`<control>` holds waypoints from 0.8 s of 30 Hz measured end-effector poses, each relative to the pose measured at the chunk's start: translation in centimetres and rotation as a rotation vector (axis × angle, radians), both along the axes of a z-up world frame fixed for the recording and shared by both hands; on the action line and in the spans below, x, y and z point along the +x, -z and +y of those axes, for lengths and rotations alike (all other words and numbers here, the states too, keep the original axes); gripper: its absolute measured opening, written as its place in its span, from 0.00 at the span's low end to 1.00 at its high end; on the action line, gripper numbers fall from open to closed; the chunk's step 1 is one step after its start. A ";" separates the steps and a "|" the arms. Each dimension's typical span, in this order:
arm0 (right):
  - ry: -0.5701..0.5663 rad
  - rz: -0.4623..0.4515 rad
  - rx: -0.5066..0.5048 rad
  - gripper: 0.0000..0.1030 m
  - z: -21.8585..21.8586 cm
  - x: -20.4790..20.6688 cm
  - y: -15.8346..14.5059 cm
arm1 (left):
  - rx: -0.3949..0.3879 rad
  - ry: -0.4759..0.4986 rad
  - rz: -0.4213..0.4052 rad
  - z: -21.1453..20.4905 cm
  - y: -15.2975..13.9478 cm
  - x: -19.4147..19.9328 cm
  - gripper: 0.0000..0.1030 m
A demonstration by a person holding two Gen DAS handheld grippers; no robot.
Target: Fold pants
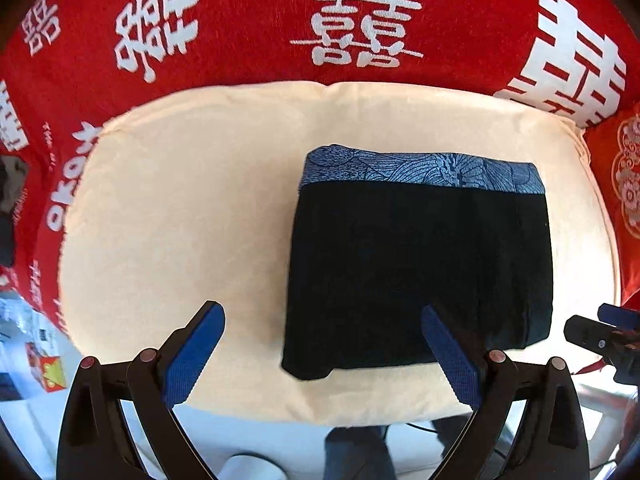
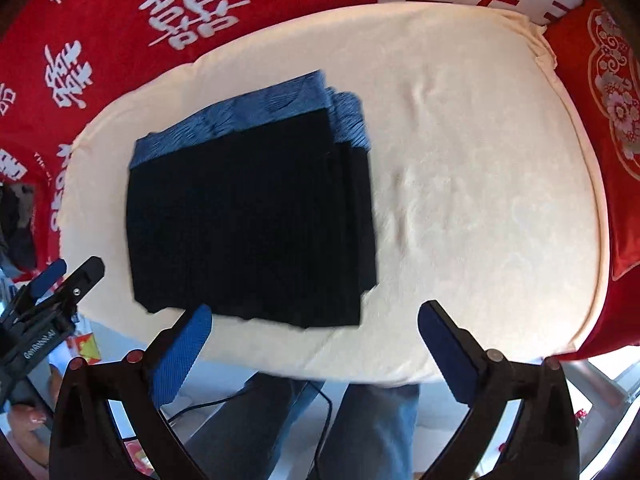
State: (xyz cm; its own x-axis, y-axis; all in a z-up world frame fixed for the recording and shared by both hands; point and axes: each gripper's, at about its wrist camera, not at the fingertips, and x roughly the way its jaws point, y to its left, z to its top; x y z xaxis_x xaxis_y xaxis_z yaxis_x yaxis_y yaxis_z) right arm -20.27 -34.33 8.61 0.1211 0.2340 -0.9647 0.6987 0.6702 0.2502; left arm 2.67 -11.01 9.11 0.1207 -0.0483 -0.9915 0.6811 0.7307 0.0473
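Note:
The pants (image 1: 416,264) lie folded into a compact black rectangle with a blue patterned waistband along the far edge, resting on a cream cushion (image 1: 180,208). In the right wrist view the folded pants (image 2: 248,224) sit left of centre on the cushion (image 2: 480,200). My left gripper (image 1: 324,320) hangs above the cushion's near edge, open, with nothing between its blue pads (image 1: 196,356). My right gripper (image 2: 316,320) is also open and empty above the pants' near edge. Each gripper shows at the rim of the other's view, the right gripper (image 1: 608,336) and the left gripper (image 2: 60,280).
A red cloth with white characters (image 1: 360,32) surrounds the cushion. A red embroidered pillow (image 2: 612,120) lies to the right. Below the cushion's near edge are a person's legs in jeans (image 2: 360,432), a cable and small boxes on the floor (image 1: 44,372).

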 end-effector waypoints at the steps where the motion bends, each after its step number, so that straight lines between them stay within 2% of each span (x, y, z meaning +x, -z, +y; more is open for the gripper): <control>1: 0.000 0.003 0.002 1.00 0.3 0.0 -0.4 | 0.009 0.009 -0.008 0.1 -0.3 -0.2 0.96; 15: -0.020 0.023 -0.030 1.00 2.4 0.5 -5.3 | 0.005 0.065 0.046 0.8 -3.9 -1.8 0.96; 24: -0.027 0.023 -0.058 1.00 3.1 0.8 -6.9 | 0.008 0.022 0.079 1.4 -4.9 -1.1 0.96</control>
